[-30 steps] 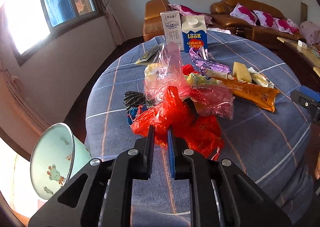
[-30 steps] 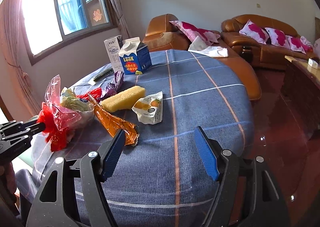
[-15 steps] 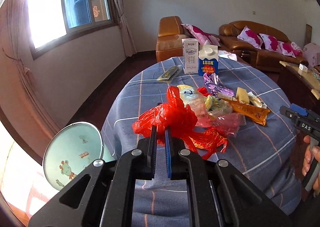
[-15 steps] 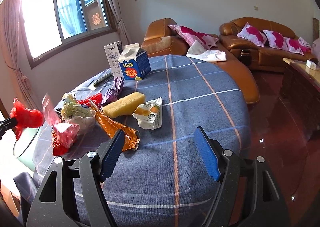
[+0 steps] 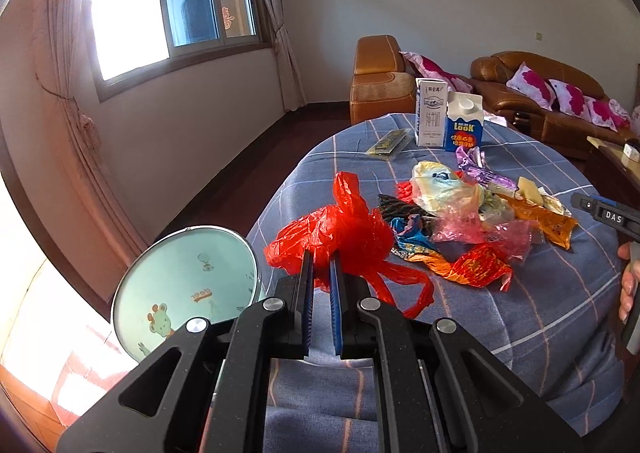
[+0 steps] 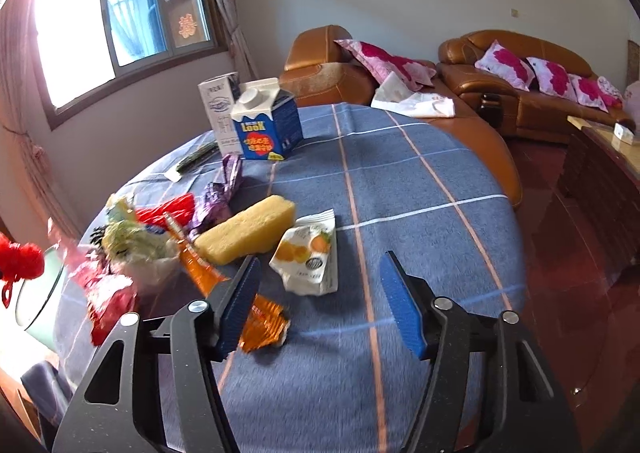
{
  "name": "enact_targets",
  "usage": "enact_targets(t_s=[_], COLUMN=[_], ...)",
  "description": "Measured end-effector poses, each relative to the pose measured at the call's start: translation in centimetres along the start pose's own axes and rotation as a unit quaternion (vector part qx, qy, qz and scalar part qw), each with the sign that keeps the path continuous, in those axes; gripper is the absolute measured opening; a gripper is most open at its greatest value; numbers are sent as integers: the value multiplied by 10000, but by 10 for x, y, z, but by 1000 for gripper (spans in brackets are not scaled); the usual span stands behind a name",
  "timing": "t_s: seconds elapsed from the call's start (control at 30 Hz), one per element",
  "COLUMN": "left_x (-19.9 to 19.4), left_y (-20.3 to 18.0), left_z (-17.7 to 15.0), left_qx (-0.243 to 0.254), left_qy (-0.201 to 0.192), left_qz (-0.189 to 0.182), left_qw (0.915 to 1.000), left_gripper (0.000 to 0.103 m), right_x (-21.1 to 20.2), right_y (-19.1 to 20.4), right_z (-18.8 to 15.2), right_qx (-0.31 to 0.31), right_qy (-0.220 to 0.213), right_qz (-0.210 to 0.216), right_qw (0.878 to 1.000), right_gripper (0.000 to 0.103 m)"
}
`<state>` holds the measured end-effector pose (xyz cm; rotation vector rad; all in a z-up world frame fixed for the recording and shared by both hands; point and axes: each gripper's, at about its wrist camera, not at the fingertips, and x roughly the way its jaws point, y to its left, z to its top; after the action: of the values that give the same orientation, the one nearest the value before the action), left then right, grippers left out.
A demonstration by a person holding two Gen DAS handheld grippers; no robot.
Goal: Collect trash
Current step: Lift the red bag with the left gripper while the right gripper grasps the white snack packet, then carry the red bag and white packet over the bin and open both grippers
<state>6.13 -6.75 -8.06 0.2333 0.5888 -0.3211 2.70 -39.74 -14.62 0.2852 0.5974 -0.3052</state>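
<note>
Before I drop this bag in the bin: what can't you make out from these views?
- Bin, left wrist view: base hidden by left gripper; contents unclear.
- Red bag, right wrist view: cut by left edge.
- Pile, right wrist view: blurred; wrappers overlap.

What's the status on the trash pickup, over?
Left hand-held gripper shut on red plastic bag, beside the bin. Right hand-held gripper open, jaws just been closing, nothing between them; white snack packet ahead. More wrappers on the table.
</note>
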Motion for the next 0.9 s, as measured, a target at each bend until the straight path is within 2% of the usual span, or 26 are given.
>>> enact_targets(t_s=[0.2,0.27,0.3,0.33,0.37,0.43,0.5,0.7,0.9], left_x=[11,12,12,11,10,9,9,3,0], left_y=[8,8,7,7,7,8,8,13,25], left_z=[-5,-6,-6,-6,-6,-6,-6,-5,-5], left_qx=[-82,-70,-54,-40,-34,-32,-41,-68,-166], left_qy=[119,127,125,114,105,96,91,41,1], left_qz=[64,43,38,41,39,31,33,61,190], left_qw=[9999,9999,9999,9999,9999,9999,9999,9999,9997], left_gripper=[7,7,7,7,7,7,7,7,7], right_x=[27,40,46,52,57,59,57,42,16], right_y=[10,9,8,6,2,-2,-1,3,15], right_z=[17,18,18,17,17,16,15,13,23], right_qx=[-51,3,59,126,228,278,197,-85,-291], right_qy=[336,603,748,908,1041,1119,1102,853,351], right_qz=[143,178,206,249,316,351,364,228,114], right_qw=[9993,9980,9970,9955,9938,9927,9931,9961,9989], right_gripper=[60,60,57,44,37,32,22,18,18])
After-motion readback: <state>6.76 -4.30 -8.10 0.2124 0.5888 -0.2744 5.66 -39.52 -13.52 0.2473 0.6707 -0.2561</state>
